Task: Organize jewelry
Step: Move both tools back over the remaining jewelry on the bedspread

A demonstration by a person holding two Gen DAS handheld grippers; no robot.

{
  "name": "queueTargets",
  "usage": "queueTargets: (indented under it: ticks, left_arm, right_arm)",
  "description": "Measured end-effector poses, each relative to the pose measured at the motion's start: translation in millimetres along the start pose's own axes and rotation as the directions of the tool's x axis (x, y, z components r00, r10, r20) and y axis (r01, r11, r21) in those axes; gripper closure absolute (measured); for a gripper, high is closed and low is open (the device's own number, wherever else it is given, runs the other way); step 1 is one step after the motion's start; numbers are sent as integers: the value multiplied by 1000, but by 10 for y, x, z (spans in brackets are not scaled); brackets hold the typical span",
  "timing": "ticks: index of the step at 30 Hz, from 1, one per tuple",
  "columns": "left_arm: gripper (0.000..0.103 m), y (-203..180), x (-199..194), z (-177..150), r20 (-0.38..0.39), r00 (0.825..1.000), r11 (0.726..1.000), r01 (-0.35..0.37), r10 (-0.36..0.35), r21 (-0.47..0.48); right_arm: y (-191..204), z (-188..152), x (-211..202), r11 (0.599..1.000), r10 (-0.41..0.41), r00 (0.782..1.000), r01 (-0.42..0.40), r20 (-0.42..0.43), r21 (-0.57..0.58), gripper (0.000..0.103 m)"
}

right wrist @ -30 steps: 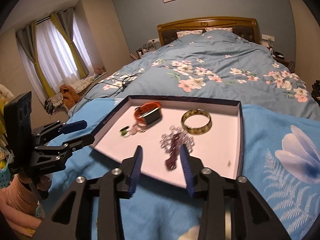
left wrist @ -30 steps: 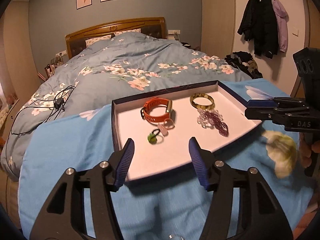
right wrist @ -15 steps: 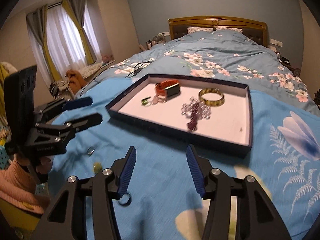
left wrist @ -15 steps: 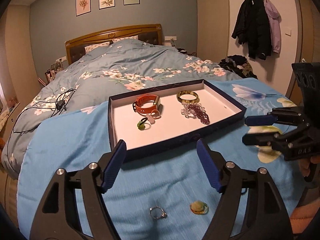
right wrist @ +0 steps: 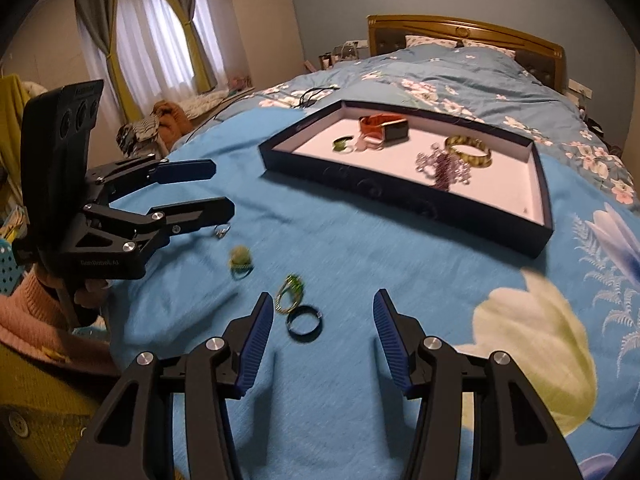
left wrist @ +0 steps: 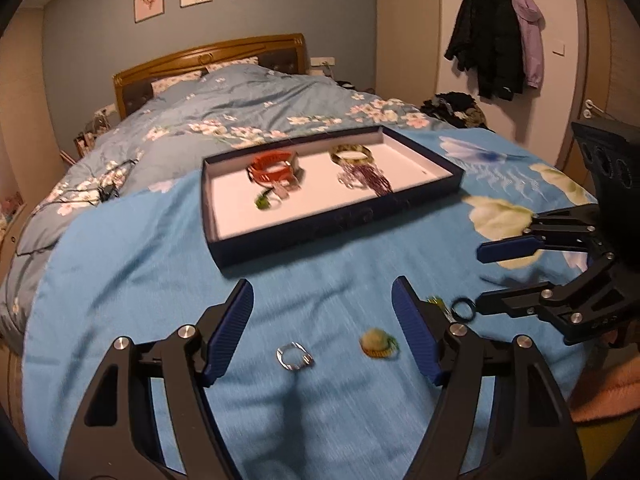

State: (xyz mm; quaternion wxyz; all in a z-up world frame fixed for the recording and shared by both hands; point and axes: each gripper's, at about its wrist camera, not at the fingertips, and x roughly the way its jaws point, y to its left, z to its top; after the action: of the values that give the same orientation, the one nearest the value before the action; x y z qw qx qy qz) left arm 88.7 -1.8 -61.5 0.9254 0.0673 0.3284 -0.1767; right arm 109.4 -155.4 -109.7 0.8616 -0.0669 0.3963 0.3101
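A dark blue tray [left wrist: 332,236] [right wrist: 400,196] lies on the blue bedspread and holds an orange watch [left wrist: 272,170] [right wrist: 382,126], a green bangle [left wrist: 352,155] [right wrist: 470,151], a purple bead necklace [left wrist: 368,179] [right wrist: 442,166] and a small green ring [left wrist: 263,202] [right wrist: 342,144]. Loose on the spread are a silver ring [left wrist: 295,356] [right wrist: 221,232], a yellow-green ring [left wrist: 377,343] [right wrist: 240,262], a green-gold ring [right wrist: 290,292] and a black ring [left wrist: 464,309] [right wrist: 305,324]. My left gripper [left wrist: 322,334] [right wrist: 200,190] is open over the silver ring. My right gripper [right wrist: 324,344] [left wrist: 494,276] is open around the black ring.
The bed with a floral duvet [left wrist: 240,120] stretches behind the tray. A black cable [left wrist: 80,200] lies on the duvet at the left. Coats [left wrist: 496,32] hang on the wall at right. Curtains [right wrist: 140,40] and a clothes pile are at left in the right wrist view.
Both grippers have pulled back from the tray toward the near edge of the spread and lowered over the loose rings, which have come into view. Both stay open.
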Motion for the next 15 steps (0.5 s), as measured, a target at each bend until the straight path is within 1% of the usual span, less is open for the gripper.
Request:
queueTargets:
  ticks: [2, 8, 11, 14, 15]
  left_arm:
    - [37, -39, 8, -61, -18, 1000, 1000, 10, -10, 12]
    - [39, -137, 18, -151, -44, 998, 998, 44, -42, 34]
    - [48, -168, 44, -165, -63, 996, 997, 65, -63, 35]
    - [53, -182, 93, -181, -89, 994, 997, 74, -70, 35]
    - [55, -185, 106, -180, -94, 993, 996, 76, -73, 35]
  right_arm:
    - [35, -4, 28, 1000, 6, 1000, -6, -12, -9, 54]
    - [114, -49, 78, 1000, 4, 1000, -5, -29, -20, 57]
    - [114, -64, 93, 1000, -3, 999, 2, -35, -12, 58]
    - [115, -72, 126, 1000, -14, 999, 14, -45, -7, 63]
    - [124, -71, 134, 1000, -18, 999, 17, -44, -9, 64]
